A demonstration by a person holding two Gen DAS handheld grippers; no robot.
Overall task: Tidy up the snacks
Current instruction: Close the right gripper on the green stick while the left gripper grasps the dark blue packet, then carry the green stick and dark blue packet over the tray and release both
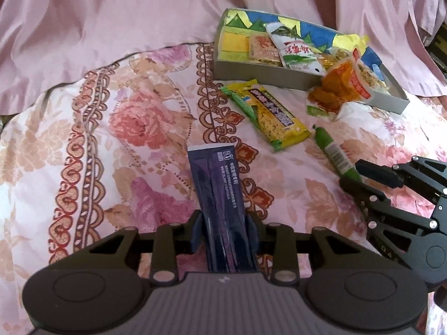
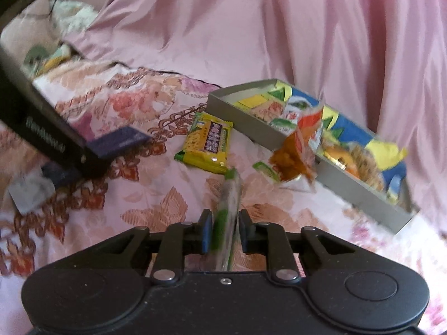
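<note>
My left gripper (image 1: 225, 223) is shut on a dark purple sachet packet (image 1: 215, 173), which sticks out forward over the floral bedspread (image 1: 125, 125). My right gripper (image 2: 225, 220) is shut on one end of a green stick snack (image 2: 230, 192), which looks blurred here. In the left wrist view that green stick (image 1: 332, 150) slants across the bedspread into the right gripper (image 1: 353, 174). A grey cardboard box (image 1: 279, 75) holds several snack packets. A yellow biscuit packet (image 1: 273, 117) lies in front of it. An orange snack pouch (image 1: 335, 89) leans over the box's front wall.
Bunched pink sheets (image 1: 139, 28) rise behind the box (image 2: 349, 189). The left gripper's black housing (image 2: 50, 128) crosses the left side of the right wrist view, with a pale wrapper (image 2: 30, 192) under it. More small packets (image 2: 47, 58) lie at the far left.
</note>
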